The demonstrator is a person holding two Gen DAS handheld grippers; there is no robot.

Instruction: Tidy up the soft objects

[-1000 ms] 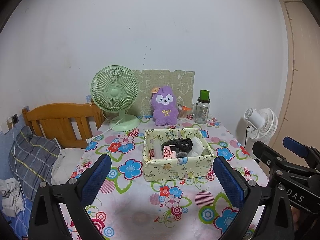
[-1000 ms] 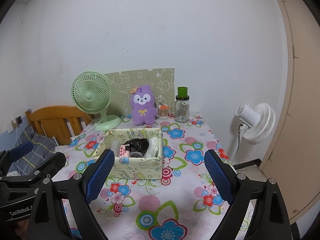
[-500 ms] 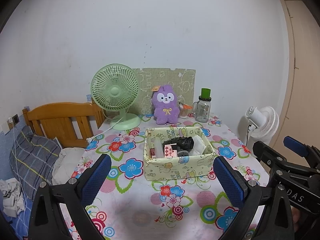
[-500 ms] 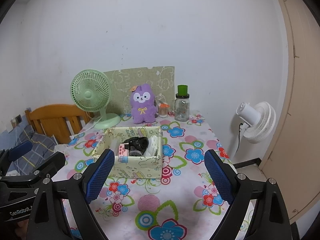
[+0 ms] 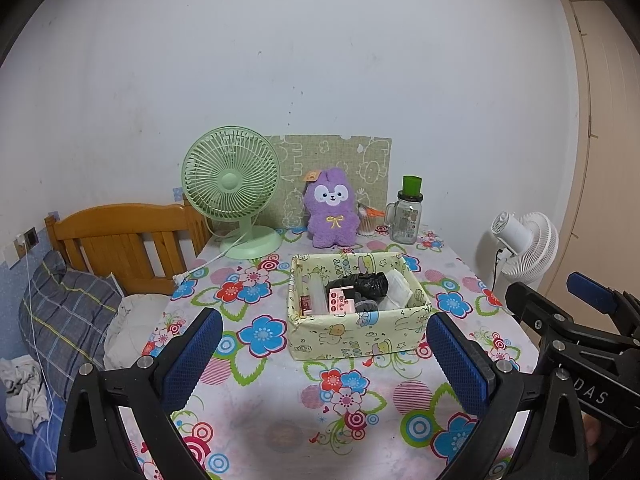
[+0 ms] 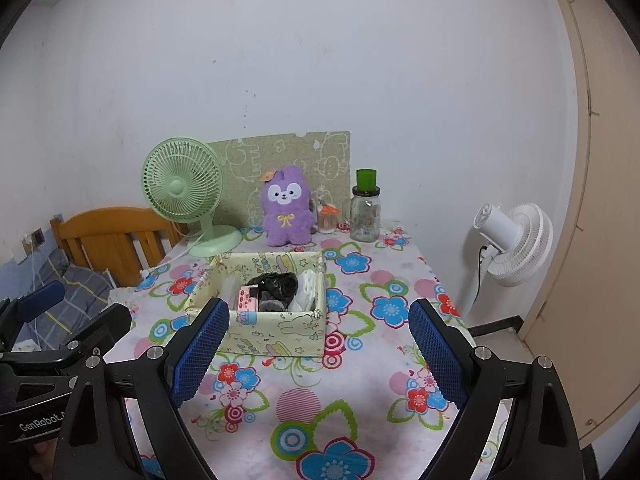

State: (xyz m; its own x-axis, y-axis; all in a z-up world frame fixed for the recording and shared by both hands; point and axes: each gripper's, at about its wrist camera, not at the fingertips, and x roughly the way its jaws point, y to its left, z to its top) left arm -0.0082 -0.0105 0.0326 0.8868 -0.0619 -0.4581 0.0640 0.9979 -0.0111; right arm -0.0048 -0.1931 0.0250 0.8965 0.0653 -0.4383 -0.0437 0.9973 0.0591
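1. Both the left tool [image 5: 322,354] and the right tool [image 6: 320,348] hang spread wide and empty, short of the pale yellow printed fabric box [image 5: 356,330].
2. The fluffy purple plush rabbit [image 5: 330,213] sits upright behind that box on the worktop [image 5: 280,420].
3. Judged risk: reaching past the box, a tool could tip the green-lidded glass jar [image 5: 407,216] just beside the rabbit.
4. Only the left view shows crumpled grey cloth [image 5: 20,390] on the bed, far left of the box.

Black left gripper [image 5: 325,357], blue ribbed pads, silver screws

box [image 5: 356,340] contents partly hidden by its walls, jar [image 5: 405,220] label unreadable
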